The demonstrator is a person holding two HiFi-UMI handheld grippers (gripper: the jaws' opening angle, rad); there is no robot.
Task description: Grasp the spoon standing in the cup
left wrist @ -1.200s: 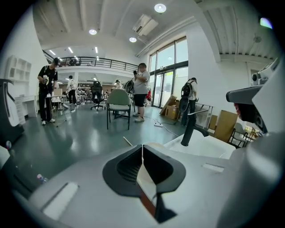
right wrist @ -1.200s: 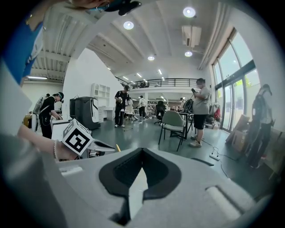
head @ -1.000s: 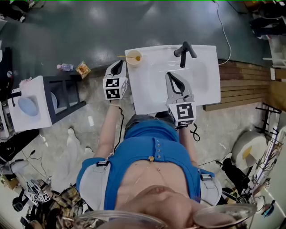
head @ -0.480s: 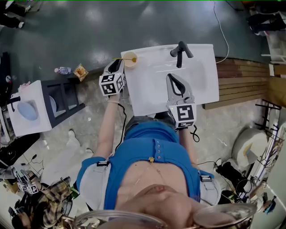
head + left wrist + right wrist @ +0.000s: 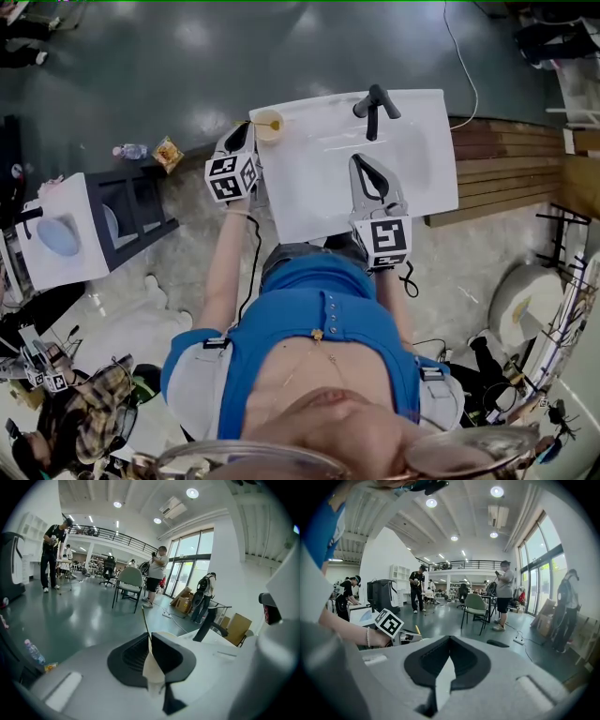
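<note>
A beige cup (image 5: 269,124) stands at the far left corner of the white sink unit (image 5: 309,202), with a thin spoon handle (image 5: 255,121) sticking out to the left. My left gripper (image 5: 246,133) is right beside the cup. In the left gripper view its jaws are closed together around the upright spoon handle (image 5: 146,620), and the cup (image 5: 153,670) shows pale behind them. My right gripper (image 5: 364,167) hovers over the sink basin, shut and empty. The right gripper view shows the left gripper's marker cube (image 5: 389,623) and the yellow spoon handle (image 5: 417,630).
A black faucet (image 5: 375,105) rises at the sink's far edge. On the floor to the left are a dark stand with a white basin (image 5: 56,230), a bottle (image 5: 127,150) and a snack packet (image 5: 170,152). Wooden planks (image 5: 511,173) lie to the right. People and a chair (image 5: 129,581) are farther off.
My left gripper has moved forward from the sink's left edge up to the cup, and its tips now meet the spoon handle. The right gripper has stayed put.
</note>
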